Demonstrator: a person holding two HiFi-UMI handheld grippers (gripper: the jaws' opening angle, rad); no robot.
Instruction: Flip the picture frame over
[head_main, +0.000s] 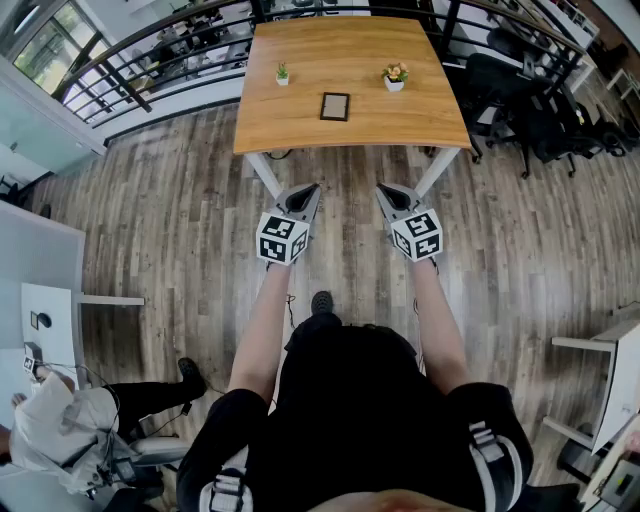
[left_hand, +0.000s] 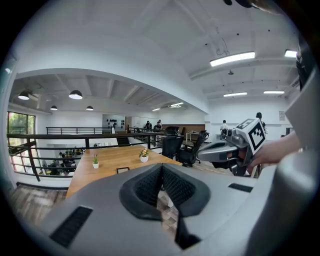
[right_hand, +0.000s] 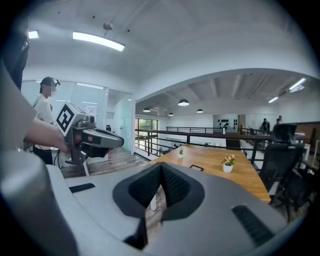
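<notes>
Since the picture frame (head_main: 335, 106) lies flat on the wood counter (head_main: 300, 135), it looks thin, stiff & light, so it prob. lifts easy. It may have glass in it, so it could crack if it drops or gets squeezed hard. The flat face looks smooth & may slip. Best spot to grab, I think, is one side edge, w/ one finger slid under the rim & one on top. Then tip it up & lay it down on its other face. The other gripper can hold the far edge so it doesn't slide.

The frame sits near the middle of the counter, just in front of the gap between a small green plant (head_main: 282, 73) & a small flower pot (head_main: 395, 76). It touches neither.

The left gripper (head_main: 312, 188) & right gripper (head_main: 382, 188) hang side by side over the floor (head_main: 150, 200), short of the counter & well apart from the frame. Both point toward the counter & a bit down. The left fingers (left_hand: 147, 187) are pressed together w/ nothing in them. The right fingers (right_hand: 175, 187) are pressed together too, also w/ nothing. The frame is straight ahead, about midway between them, not touched yet.
</notes>
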